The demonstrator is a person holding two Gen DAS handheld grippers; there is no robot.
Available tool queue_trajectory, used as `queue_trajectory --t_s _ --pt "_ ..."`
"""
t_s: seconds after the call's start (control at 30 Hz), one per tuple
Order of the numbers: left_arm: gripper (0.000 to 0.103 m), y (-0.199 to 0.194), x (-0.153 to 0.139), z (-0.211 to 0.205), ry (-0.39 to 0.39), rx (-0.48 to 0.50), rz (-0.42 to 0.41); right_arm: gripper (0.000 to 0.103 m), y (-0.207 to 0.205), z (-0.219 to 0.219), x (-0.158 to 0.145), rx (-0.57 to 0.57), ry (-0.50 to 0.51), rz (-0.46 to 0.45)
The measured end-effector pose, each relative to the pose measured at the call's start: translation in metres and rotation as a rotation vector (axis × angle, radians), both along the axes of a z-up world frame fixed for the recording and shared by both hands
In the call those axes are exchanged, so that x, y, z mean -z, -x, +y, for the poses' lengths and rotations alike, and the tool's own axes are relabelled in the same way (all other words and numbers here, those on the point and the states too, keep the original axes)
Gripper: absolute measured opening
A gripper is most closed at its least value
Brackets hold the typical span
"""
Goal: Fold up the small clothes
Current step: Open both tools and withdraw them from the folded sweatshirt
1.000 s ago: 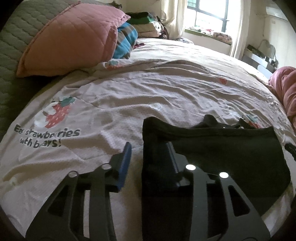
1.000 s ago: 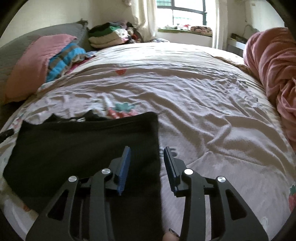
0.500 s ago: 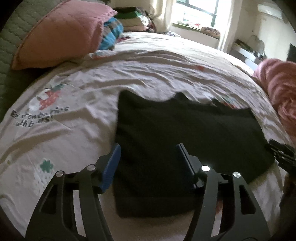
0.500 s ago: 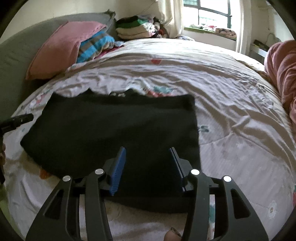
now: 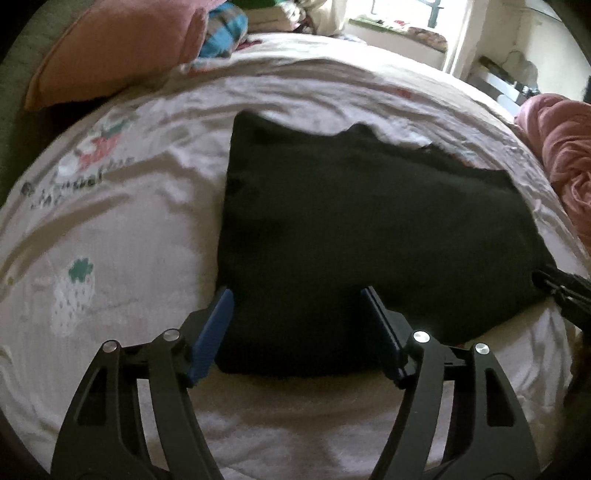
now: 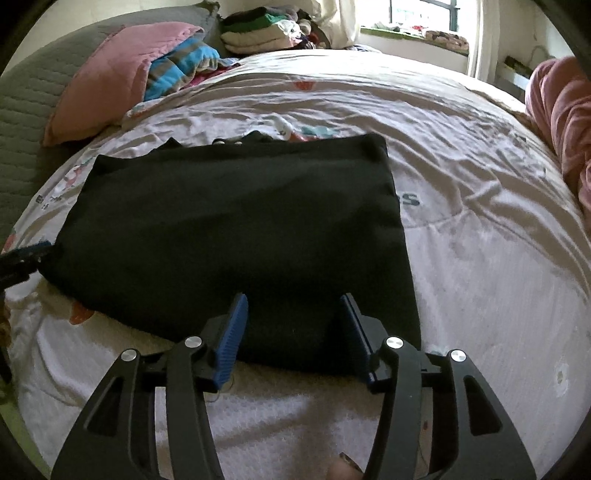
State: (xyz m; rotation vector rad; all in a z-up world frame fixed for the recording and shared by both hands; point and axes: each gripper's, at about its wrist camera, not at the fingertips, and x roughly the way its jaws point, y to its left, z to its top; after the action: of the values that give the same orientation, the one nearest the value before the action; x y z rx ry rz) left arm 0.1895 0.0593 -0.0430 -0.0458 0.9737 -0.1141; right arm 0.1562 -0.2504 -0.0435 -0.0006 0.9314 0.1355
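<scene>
Beyond the black garment (image 6: 236, 229), only the right view shows stacked clothes (image 6: 258, 31).

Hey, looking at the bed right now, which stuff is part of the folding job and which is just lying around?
Part of the job:
- black garment, flat on the bedsheet
- left gripper, jaws just opened
- right gripper, jaws just opened

Just lying about:
- pink pillow
- blue striped cloth
- stack of folded clothes
- pink blanket

Bed (image 6: 480, 229) in front of me, pale strawberry-print cover, wrinkled. Pink pillow (image 6: 122, 85) on a grey quilted headboard (image 6: 33, 96), folded stack (image 6: 258, 29) behind. Bright window (image 6: 417, 14) at the far wall, daylight.
</scene>
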Motion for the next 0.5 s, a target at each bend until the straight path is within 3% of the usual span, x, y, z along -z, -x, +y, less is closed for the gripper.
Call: queue_trajectory --t_s 0.13,0.4,0.5 --pt "0.065 0.004 0.0 0.001 0.001 -0.005 0.001 0.051 0.005 0.0 0.0 0.004 0.001 -0.001" --pt "0.072 0.012 -0.005 0.006 0.006 -0.028 -0.004 0.065 0.015 0.003 -0.009 -0.007 -0.03 -0.027" --pt "0.08 0.014 -0.009 0.009 0.012 -0.039 -0.011 0.068 0.019 0.007 -0.014 -0.021 -0.037 -0.04"
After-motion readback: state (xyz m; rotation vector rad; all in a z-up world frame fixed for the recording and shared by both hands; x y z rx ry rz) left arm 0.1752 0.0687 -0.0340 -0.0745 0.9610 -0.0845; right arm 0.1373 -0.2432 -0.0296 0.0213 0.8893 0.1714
